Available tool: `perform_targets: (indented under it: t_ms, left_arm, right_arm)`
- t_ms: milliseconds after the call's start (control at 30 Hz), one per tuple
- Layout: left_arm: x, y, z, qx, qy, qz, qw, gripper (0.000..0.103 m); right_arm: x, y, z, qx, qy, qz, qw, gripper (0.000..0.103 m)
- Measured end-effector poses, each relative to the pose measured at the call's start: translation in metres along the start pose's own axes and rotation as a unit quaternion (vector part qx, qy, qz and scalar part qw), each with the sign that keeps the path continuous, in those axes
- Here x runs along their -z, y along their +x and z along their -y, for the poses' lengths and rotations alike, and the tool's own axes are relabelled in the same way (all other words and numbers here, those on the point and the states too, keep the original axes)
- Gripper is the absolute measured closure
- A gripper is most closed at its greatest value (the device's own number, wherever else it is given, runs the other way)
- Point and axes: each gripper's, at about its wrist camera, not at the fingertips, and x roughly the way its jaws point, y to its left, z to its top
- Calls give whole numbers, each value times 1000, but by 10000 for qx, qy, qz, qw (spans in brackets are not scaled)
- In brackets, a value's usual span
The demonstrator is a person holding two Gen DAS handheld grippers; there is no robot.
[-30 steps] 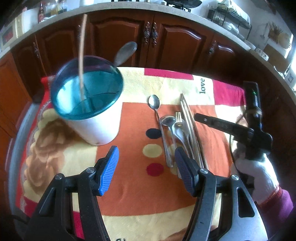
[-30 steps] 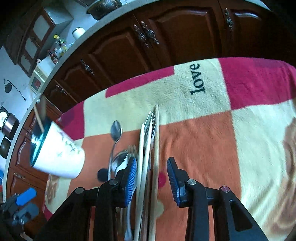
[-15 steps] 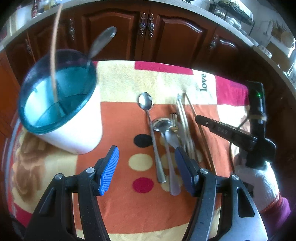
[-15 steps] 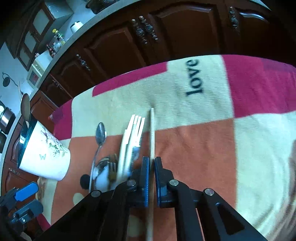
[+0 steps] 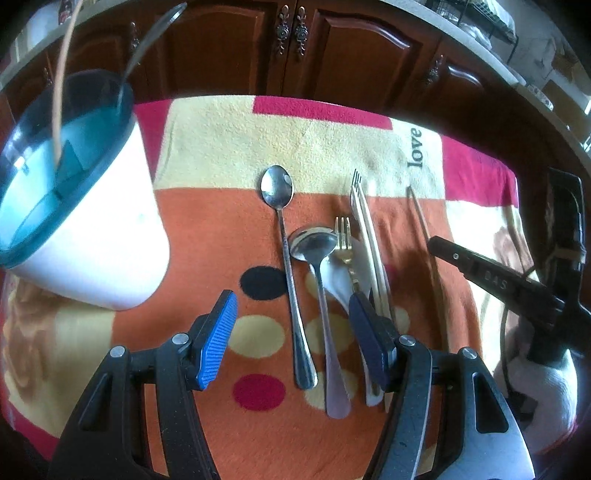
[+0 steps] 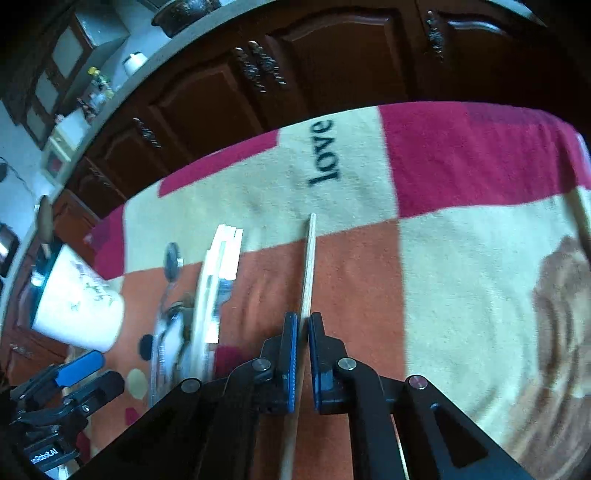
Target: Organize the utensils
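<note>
My right gripper (image 6: 303, 325) is shut on a single wooden chopstick (image 6: 308, 266) and holds it apart from the pile; it also shows in the left wrist view (image 5: 421, 218). My left gripper (image 5: 291, 325) is open and empty above the pile. The pile lies on the cloth: a long spoon (image 5: 284, 236), a round spoon (image 5: 314, 240), a gold fork (image 5: 343, 236), a white spoon (image 5: 338, 277) and pale chopsticks with a fork (image 5: 369, 236). A white holder with a blue rim (image 5: 85, 206) stands at the left and holds a chopstick (image 5: 62, 70) and a spoon (image 5: 147, 33).
A patterned cloth (image 5: 221, 147) with the word "love" covers the table. Dark wooden cabinets (image 5: 295, 48) run behind it. The right gripper body (image 5: 517, 284) and a gloved hand (image 5: 539, 387) are at the right of the left wrist view.
My right gripper closed on one chopstick and lifted it rightward, away from the pile. My left gripper moved in lower over the utensils, still open.
</note>
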Motion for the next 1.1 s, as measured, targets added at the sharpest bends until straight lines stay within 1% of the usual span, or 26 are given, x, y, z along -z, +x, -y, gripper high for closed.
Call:
perform_targets:
  t_ms: [33, 100, 167, 233, 267, 333, 533, 667, 700, 733, 800, 867, 933, 967, 1000, 1033, 1067, 1100]
  left_arm:
    - [-1, 2, 0, 21, -17, 2, 10000, 40]
    - [-3, 8, 3, 45, 0, -28, 10000, 41]
    - [-4, 16, 7, 85, 38, -80, 9999, 45]
    - [-6, 25, 9, 95, 57, -200, 9997, 59]
    - [-8, 29, 10, 125, 52, -262, 9996, 62]
    - [-11, 35, 10, 129, 26, -297, 9995, 67]
    - [-21, 47, 4, 186, -158, -365, 9990, 68]
    - [-26, 50, 4, 139, -181, -342, 9992, 68]
    - [-26, 51, 4, 137, -188, -336, 9992, 69]
    - [-27, 51, 4, 147, -200, -322, 9992, 72]
    - [-28, 51, 3, 110, -201, -314, 9992, 83]
    - [-27, 50, 3, 149, -210, -295, 9992, 86]
    - [-24, 45, 3, 209, -158, -257, 9993, 92]
    - [-24, 43, 2, 243, -148, -265, 9992, 93]
    - [-23, 41, 2, 298, -159, -289, 9990, 95]
    - [-22, 38, 1, 383, -182, -298, 9987, 96]
    - [-21, 34, 0, 457, -192, -302, 9983, 97]
    - [-20, 29, 0, 517, -181, -303, 9980, 101]
  right_arm:
    - [-1, -2, 1, -47, 62, 23, 10000, 97]
    - [-2, -6, 0, -348, 164, 79, 9992, 97]
    - [-5, -8, -4, -484, 130, 81, 9987, 97]
    - [-6, -8, -8, -589, 85, 48, 9982, 97]
    - [-7, -7, -9, -669, 75, 17, 9977, 97]
    - [-8, -5, -13, -678, 70, -2, 9977, 96]
    - [-7, -10, -5, -724, 140, 27, 9973, 96]
    - [-9, -11, 3, -674, 221, 51, 9975, 95]
    - [-10, -10, 4, -670, 245, 39, 9974, 91]
    - [-11, -7, 6, -679, 273, 18, 9973, 85]
    - [-14, -1, 9, -688, 292, -45, 9972, 75]
    - [-16, 6, 11, -661, 290, -101, 9973, 75]
    - [-19, 13, 11, -653, 255, -119, 9975, 75]
    - [-20, 16, 9, -607, 218, -131, 9978, 75]
    - [-21, 20, 7, -545, 141, -145, 9983, 78]
    - [-22, 22, 4, -484, 48, -139, 9987, 85]
    - [-21, 24, 1, -381, -71, -134, 9992, 87]
    - [-21, 24, 0, -341, -105, -114, 9993, 94]
